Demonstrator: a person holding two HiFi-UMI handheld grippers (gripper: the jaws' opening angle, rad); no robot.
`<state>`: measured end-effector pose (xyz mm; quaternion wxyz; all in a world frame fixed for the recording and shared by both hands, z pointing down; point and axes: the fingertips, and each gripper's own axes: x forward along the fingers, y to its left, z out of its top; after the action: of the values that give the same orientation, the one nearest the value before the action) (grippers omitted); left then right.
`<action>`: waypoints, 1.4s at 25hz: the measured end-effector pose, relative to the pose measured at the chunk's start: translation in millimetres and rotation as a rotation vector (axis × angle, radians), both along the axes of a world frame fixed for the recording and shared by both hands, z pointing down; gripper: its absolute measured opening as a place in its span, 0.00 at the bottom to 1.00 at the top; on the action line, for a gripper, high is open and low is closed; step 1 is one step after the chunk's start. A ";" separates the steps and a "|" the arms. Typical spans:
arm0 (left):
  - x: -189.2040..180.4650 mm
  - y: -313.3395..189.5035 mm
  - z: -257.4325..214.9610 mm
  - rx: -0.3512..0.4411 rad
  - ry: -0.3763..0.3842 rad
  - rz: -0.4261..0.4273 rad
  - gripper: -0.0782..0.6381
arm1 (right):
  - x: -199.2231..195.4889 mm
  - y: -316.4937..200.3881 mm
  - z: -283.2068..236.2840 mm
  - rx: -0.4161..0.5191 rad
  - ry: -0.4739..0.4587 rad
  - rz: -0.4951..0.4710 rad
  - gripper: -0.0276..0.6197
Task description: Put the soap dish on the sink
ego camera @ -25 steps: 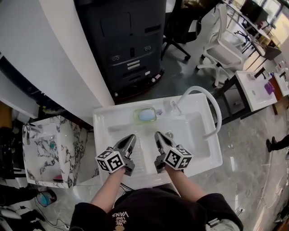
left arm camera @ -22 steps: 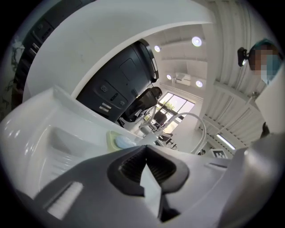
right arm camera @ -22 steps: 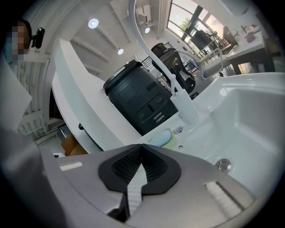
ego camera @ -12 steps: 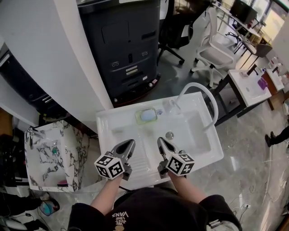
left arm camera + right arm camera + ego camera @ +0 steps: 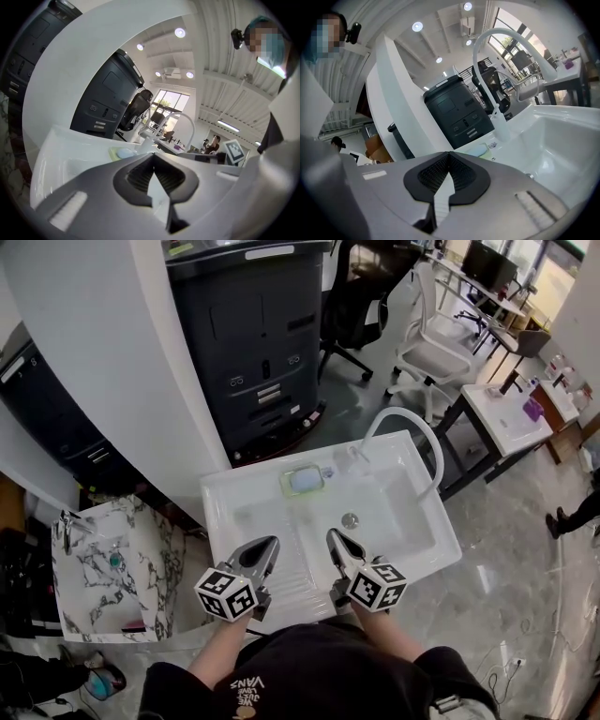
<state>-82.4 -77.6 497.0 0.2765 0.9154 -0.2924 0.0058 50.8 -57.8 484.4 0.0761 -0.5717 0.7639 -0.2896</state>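
My left fingers (image 5: 261, 555) and right fingers (image 5: 343, 550) are both pressed fully together with nothing between them, low in the centre of my head view. The black printer (image 5: 267, 343) fills the top. The white sink (image 5: 220, 498) spans mid-frame, its hose (image 5: 412, 423) arching at the right. The soap dish (image 5: 302, 480) rests on the sink's back ledge, just above centre, well apart from both fingers.

The person wears a black top (image 5: 309, 667) with pale orange lettering (image 5: 248, 694) near the collar. The left hand-held gripper (image 5: 270, 545) and right hand-held gripper (image 5: 334, 538) share smooth grey shells, black ribbed pads (image 5: 138, 174), and each bears a white cube (image 5: 226, 592) printed with black square markers.
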 end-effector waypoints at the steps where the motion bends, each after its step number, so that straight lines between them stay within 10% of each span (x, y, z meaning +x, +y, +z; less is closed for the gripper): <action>1: -0.9 1.7 -1.3 0.010 -0.004 0.003 0.18 | -1.2 2.5 -1.2 0.006 0.009 -0.001 0.05; 13: -4.5 27.1 -5.9 0.065 -0.080 0.051 0.18 | 4.2 34.4 1.1 -0.003 0.216 -0.013 0.05; 35: -6.6 37.7 0.4 0.071 -0.101 0.033 0.18 | 14.8 45.5 17.2 -0.049 0.192 0.003 0.05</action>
<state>-88.9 -39.9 497.4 0.2288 0.9279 -0.2907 0.0462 65.5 -12.4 501.5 -0.0110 -0.5996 0.7596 -0.2518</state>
